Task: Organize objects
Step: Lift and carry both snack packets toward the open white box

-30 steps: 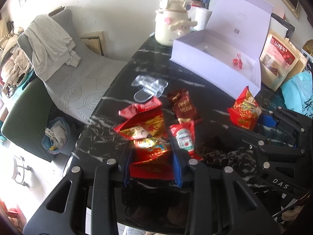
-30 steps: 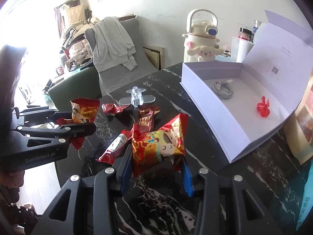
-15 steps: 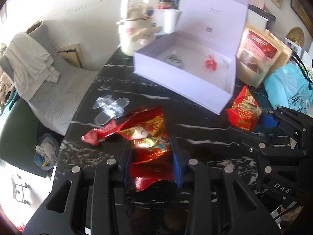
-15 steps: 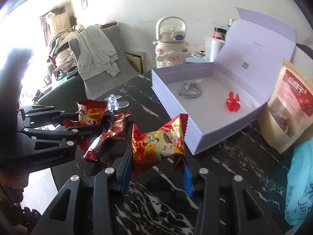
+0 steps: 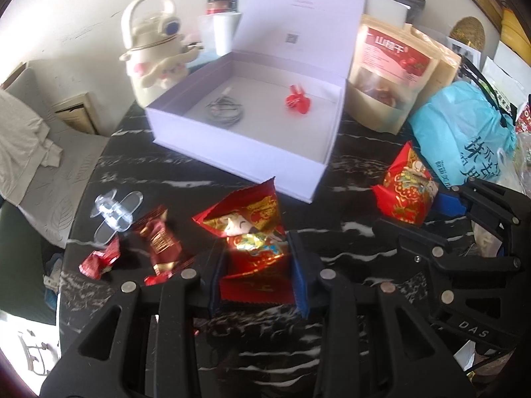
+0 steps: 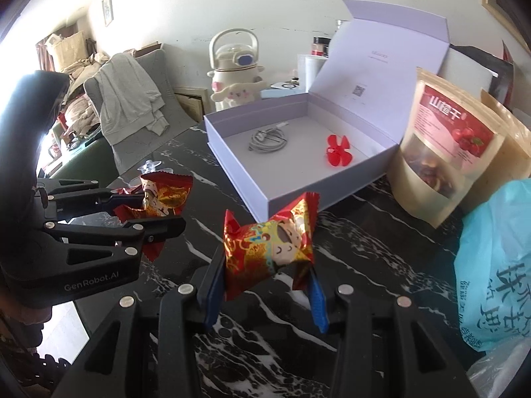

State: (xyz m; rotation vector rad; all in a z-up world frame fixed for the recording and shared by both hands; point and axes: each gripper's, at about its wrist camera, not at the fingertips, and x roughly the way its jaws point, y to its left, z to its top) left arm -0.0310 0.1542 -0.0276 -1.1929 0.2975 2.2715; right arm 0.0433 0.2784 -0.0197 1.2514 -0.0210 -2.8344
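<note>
The red snack packet [image 6: 268,252] in the right gripper [image 6: 265,285] is pinched between the two blue pads, which are closed onto its sides, and it hangs clear above the black marbled tabletop [image 6: 358,258]. It is near the front corner of the open white box [image 6: 239,165], but not yet over it. The left gripper [image 5: 259,275] is closed in the same way on a second red packet [image 5: 255,248], also lifted and just before the box's front wall.

Inside the box only a coiled grey cable [image 6: 267,139] and a small red flower-shaped clip [image 6: 338,151] lie on the floor; no snack is in it. I judge therefore that the task is at an early stage: two packets are picked up and carried toward the box, none is yet put down.

Left on the tabletop are two darker red candy wrappers [image 5: 159,242] and a clear plastic piece [image 5: 114,214], near the left edge. These will probably need collecting after.

Around the box stand a cream kettle-shaped bottle [image 6: 235,69] behind it, a brown pouch with a red label [image 6: 444,146] just beside its right wall, and a light blue plastic bag [image 6: 497,265] further right.
</note>
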